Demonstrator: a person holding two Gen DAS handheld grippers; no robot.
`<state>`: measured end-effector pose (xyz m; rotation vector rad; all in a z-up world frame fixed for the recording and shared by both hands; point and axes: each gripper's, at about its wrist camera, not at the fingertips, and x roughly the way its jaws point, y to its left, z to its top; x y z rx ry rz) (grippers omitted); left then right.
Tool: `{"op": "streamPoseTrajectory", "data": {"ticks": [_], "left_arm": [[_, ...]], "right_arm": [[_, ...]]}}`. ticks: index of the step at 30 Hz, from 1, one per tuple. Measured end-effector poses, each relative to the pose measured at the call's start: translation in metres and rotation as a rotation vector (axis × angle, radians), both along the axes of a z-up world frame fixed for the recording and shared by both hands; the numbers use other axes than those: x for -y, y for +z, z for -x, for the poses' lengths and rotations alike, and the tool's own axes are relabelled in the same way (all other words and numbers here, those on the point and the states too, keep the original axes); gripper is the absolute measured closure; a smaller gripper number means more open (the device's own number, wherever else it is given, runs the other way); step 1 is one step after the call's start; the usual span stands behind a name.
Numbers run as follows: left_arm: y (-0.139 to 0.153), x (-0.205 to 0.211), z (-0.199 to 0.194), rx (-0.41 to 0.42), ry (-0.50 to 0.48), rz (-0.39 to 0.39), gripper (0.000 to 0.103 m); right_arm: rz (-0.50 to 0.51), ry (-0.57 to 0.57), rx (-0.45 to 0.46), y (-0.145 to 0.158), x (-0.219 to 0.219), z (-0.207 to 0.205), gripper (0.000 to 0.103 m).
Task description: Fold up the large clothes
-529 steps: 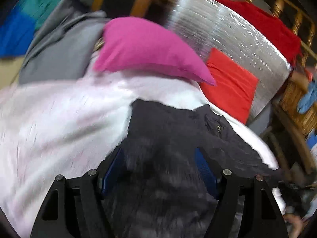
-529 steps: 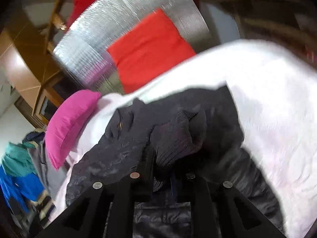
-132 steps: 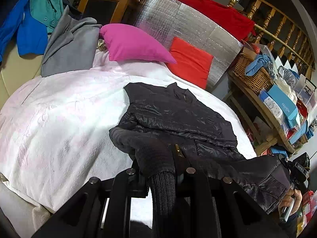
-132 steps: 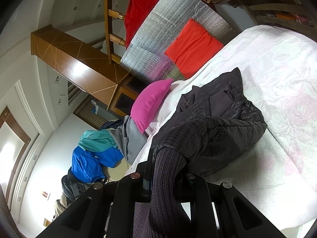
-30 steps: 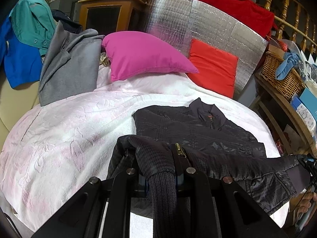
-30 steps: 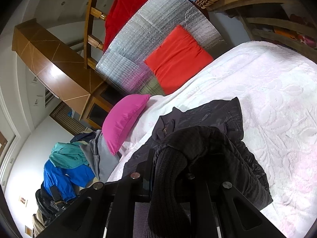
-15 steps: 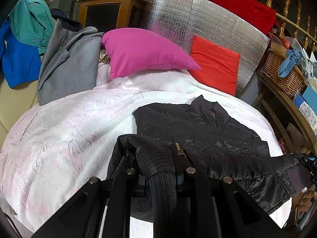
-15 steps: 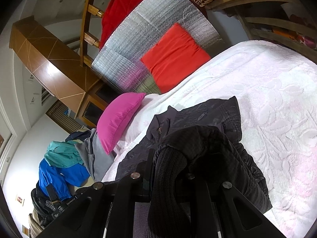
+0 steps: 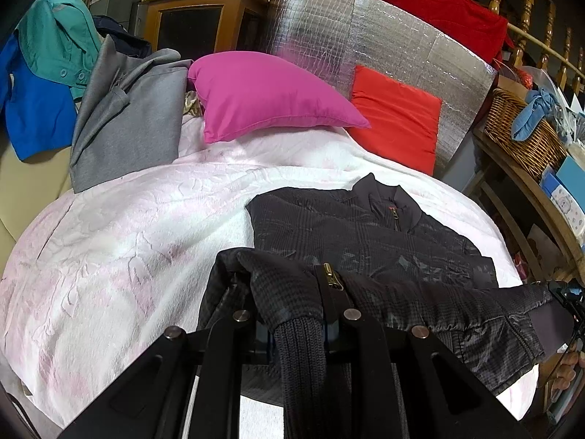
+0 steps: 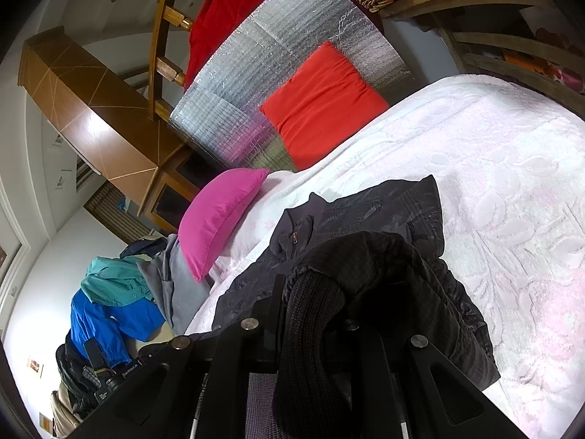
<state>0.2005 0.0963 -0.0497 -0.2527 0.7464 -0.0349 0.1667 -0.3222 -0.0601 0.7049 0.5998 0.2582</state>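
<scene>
Black quilted fabric fills the near part of both views: a dark jacket [image 9: 369, 234] lies on the white bedspread [image 9: 120, 241], collar and zip pull towards the pillows, its lower part lifted off the bed. The left claw [image 9: 298, 323] is closed on the jacket's ribbed hem beside the brass zip end, the knit band [image 9: 303, 362] hanging down between the arms. The right claw [image 10: 314, 314] is likewise clamped on a ribbed edge of the same jacket, with the quilted cloth bunched over its tips. In the left wrist view the hem stretches across to the right edge, where the other claw and some fingers [image 9: 565, 366] of a hand show. Behind the jacket rest a pink pillow [image 9: 267, 95] and a red cushion [image 9: 398, 117] against a silver foil panel [image 9: 365, 29]. A grey garment [image 9: 128, 117] and a blue and teal one [image 9: 40, 84] sit at the left side of the bed, well apart from the jacket
</scene>
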Motion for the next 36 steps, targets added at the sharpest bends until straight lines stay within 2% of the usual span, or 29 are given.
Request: {"op": "streamPoseTrajectory", "data": {"ticks": [36], "left_arm": [[-0.0005,0.0027,0.0066,0.008,-0.018,-0.018,0.085]], "right_arm": [[0.006,0.012,-0.008,-0.0067,-0.0008,0.0079,0.089]]}}
